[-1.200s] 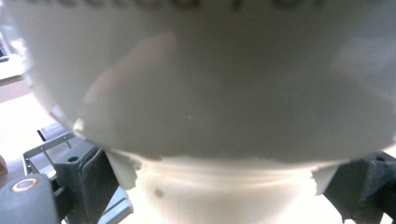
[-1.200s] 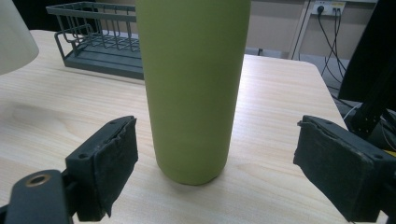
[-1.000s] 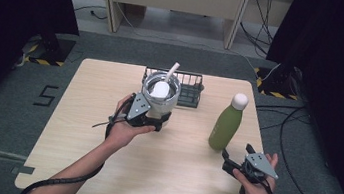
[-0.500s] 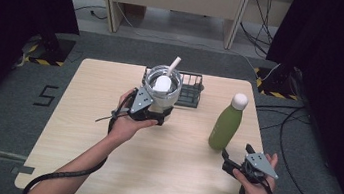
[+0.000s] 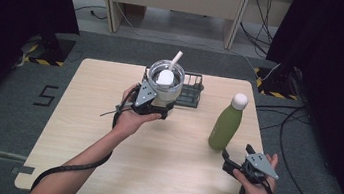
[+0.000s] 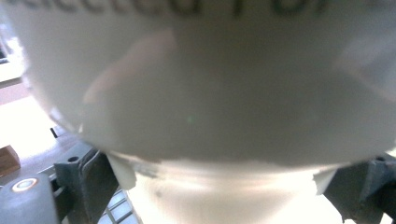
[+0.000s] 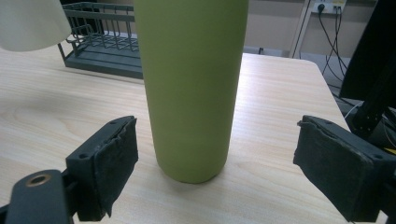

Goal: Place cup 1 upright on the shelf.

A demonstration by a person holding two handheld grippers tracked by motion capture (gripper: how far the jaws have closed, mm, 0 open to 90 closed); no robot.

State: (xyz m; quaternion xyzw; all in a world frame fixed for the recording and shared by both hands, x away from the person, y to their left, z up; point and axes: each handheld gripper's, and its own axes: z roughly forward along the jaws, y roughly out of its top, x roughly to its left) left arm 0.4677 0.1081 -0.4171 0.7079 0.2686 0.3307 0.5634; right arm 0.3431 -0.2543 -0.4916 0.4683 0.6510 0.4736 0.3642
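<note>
Gripping the tumbler [image 5: 165, 83] with the left gripper [image 5: 151, 105], jaws closing on its lower body from the near side, presumably to keep the straw [image 5: 175, 59] and lid upright while lifting. Holding it raised off the table [image 5: 85, 131], just in front of the wire rack [image 5: 192, 90], likely because the rack is where it belongs or came from; hard to tell which. Pressing so close in the left gripper view that the tumbler's white wall [image 6: 196, 93] is blurring, with printed lettering cropped along the top.

Standing upright right of centre, the green bottle [image 5: 226, 124] with its white cap, apart from the rack and resting on the table, probably waiting as the next thing to grasp. Hovering just beyond it toward the near right corner, the right gripper [image 5: 247, 163], jaws spreading wide and holding nothing. Facing the bottle's base squarely in the right gripper view [image 7: 191, 88], pads [image 7: 114, 163] sitting either side yet short of it, seemingly lining up for a low, stable grasp.
</note>
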